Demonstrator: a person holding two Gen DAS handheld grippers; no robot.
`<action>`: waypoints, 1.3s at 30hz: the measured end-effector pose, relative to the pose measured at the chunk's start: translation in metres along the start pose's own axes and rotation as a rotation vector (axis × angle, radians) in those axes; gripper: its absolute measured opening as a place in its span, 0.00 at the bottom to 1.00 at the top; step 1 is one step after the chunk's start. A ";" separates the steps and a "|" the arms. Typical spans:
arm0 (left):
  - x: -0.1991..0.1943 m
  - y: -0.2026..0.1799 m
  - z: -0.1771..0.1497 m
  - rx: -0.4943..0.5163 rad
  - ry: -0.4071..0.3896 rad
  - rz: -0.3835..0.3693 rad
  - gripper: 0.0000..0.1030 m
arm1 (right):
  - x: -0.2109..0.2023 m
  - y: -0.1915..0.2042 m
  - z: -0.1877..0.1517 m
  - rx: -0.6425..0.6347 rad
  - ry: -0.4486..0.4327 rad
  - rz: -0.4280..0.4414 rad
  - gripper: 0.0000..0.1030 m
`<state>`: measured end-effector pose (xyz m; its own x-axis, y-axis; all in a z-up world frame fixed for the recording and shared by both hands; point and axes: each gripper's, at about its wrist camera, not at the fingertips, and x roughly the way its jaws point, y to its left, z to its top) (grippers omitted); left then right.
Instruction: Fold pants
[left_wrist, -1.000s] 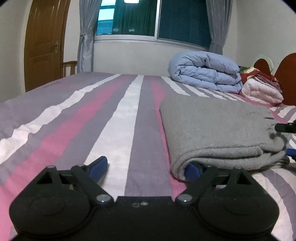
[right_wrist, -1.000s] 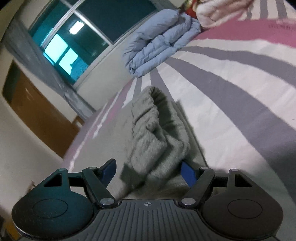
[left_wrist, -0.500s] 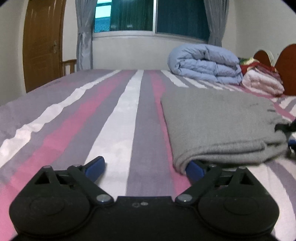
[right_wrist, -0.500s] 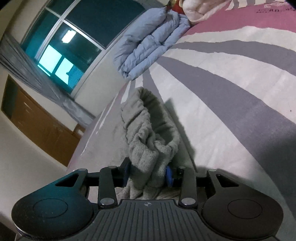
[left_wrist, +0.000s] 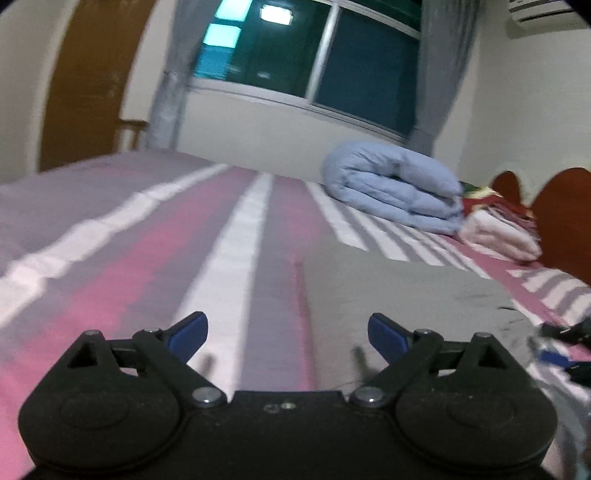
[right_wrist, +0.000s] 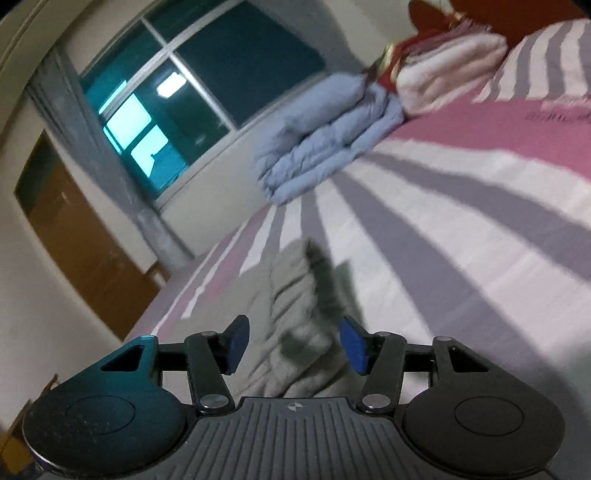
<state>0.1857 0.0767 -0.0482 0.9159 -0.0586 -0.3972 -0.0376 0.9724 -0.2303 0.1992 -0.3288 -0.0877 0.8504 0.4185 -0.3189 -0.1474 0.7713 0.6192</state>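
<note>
Pants (left_wrist: 406, 295) lie folded on the striped bed (left_wrist: 129, 258), near right. To finish cleanly, lift both grippers straight off. The left gripper (left_wrist: 288, 332) stands wide and empty; only the right view shows the right gripper (right_wrist: 291, 347) opening around the bunched edge.

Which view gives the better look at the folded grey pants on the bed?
The left wrist view: the grey pants lie as one flat folded slab, with the left edge and far corner in sight, though blurred. The right wrist view shows only their bunched end, seen edge-on between that gripper's opening jaws, so the overall shape is lost.
</note>
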 end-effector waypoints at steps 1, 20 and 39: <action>0.009 -0.004 -0.003 0.022 0.030 0.011 0.87 | 0.009 0.001 -0.003 -0.024 0.035 -0.039 0.56; 0.093 0.027 0.029 -0.164 0.267 -0.252 0.71 | 0.026 -0.041 0.032 0.099 0.159 0.071 0.72; 0.176 0.051 0.020 -0.317 0.492 -0.560 0.28 | 0.098 -0.053 0.042 0.095 0.330 0.161 0.60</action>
<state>0.3527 0.1202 -0.1123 0.5541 -0.6825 -0.4766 0.1953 0.6632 -0.7225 0.3120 -0.3485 -0.1214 0.6097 0.6745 -0.4164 -0.2049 0.6415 0.7392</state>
